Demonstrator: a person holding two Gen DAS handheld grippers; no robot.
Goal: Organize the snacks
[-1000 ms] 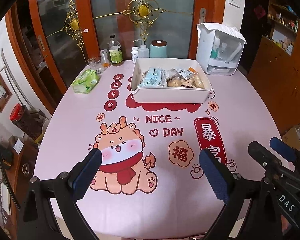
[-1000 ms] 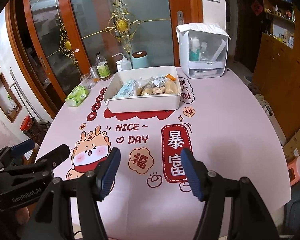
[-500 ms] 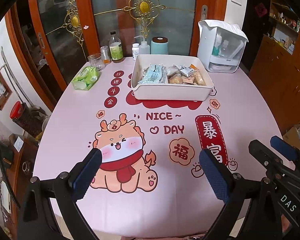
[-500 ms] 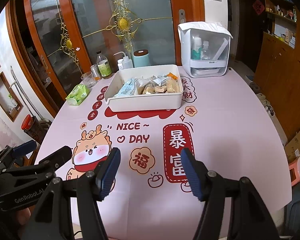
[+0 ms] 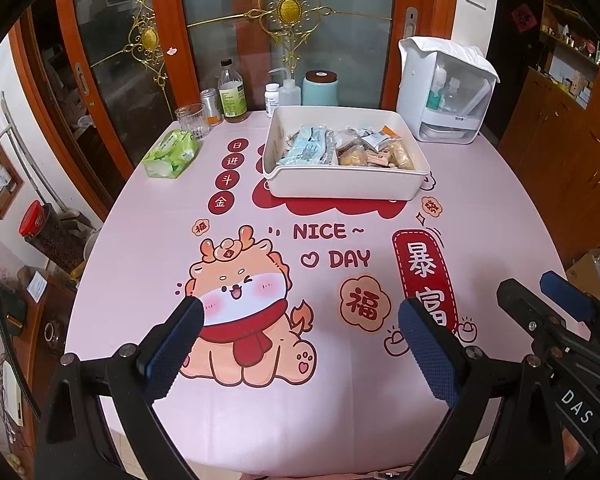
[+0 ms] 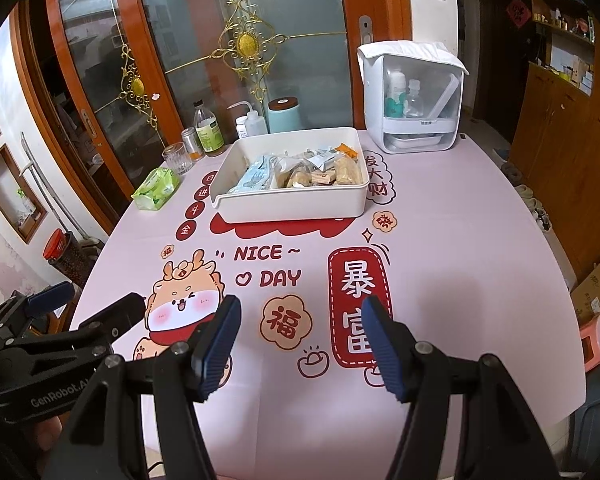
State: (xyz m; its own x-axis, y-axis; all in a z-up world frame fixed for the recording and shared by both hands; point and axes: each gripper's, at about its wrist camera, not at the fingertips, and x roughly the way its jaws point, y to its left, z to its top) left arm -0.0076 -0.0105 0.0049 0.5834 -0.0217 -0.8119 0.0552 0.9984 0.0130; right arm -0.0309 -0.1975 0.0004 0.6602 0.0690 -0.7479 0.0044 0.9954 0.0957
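The white rectangular plastic tray (image 5: pixel 342 186) of wrapped snacks (image 5: pixel 346 148) sits at the far side of the pink printed tablecloth (image 5: pixel 260 408). Left gripper (image 5: pixel 300 340) and right gripper (image 6: pixel 300 344) hover over the near edge, well apart from the tray, blue-padded jaws spread and pinching nothing

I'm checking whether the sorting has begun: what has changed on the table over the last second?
Nothing visibly changed. The left gripper and right gripper hang open and empty over the near tablecloth, and the white tray of snacks sits untouched at the far side.
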